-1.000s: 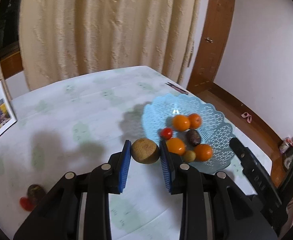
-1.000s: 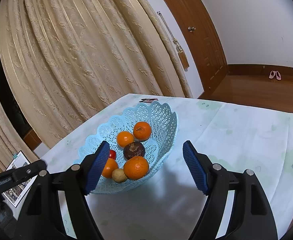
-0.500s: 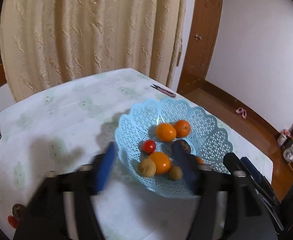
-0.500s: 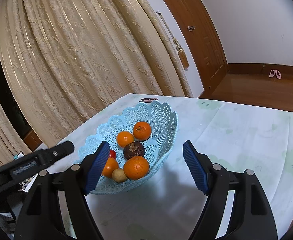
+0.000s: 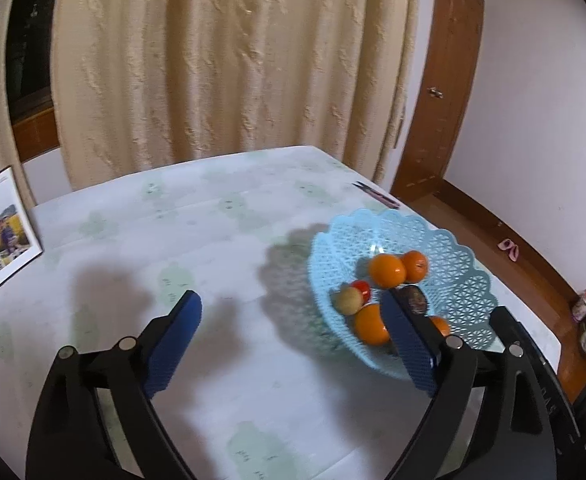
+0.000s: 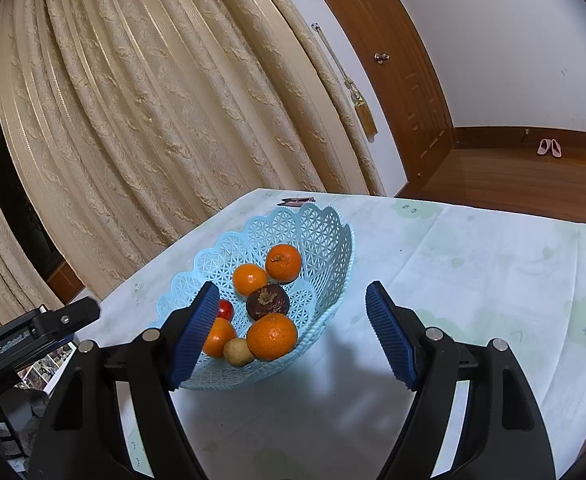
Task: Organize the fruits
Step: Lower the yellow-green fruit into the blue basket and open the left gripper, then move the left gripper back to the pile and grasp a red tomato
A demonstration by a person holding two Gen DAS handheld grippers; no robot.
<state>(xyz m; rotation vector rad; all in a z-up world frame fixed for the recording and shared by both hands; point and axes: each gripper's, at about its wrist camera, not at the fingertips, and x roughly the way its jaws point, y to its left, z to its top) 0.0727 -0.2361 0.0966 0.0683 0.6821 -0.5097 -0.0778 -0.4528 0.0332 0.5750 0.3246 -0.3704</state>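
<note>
- Your left gripper [image 5: 293, 330] has just been opening: a second ago its fingers pinched a brown kiwi, and now they stand spread wide with only bare desk [image 5: 221, 240] between them.
- The kiwi [image 5: 349, 300] now lies inside the blue basket [image 5: 469, 276], at its near-left side, touching the small red fruit [image 5: 362, 288] and just beside an orange [image 5: 369, 325]. That drop looks complete.
- Since the release your left view has swung back toward the open desk, with the basket off to the right of your fingers.
- Your right gripper [image 6: 293, 336] has not changed: fingers spread, holding nothing, hovering just in front of the basket [image 6: 329, 236]. From here the left finger's pad hides the spot where the kiwi fell.
- Also in the basket are a dark mangosteen-like fruit [image 6: 267, 301], a small yellowish fruit [image 6: 237, 352] and more oranges.
- No loose fruit shows on the desk now, so you cannot tell from here whether any remains; sweep the left gripper toward the near-left part of the desk to check.
</note>
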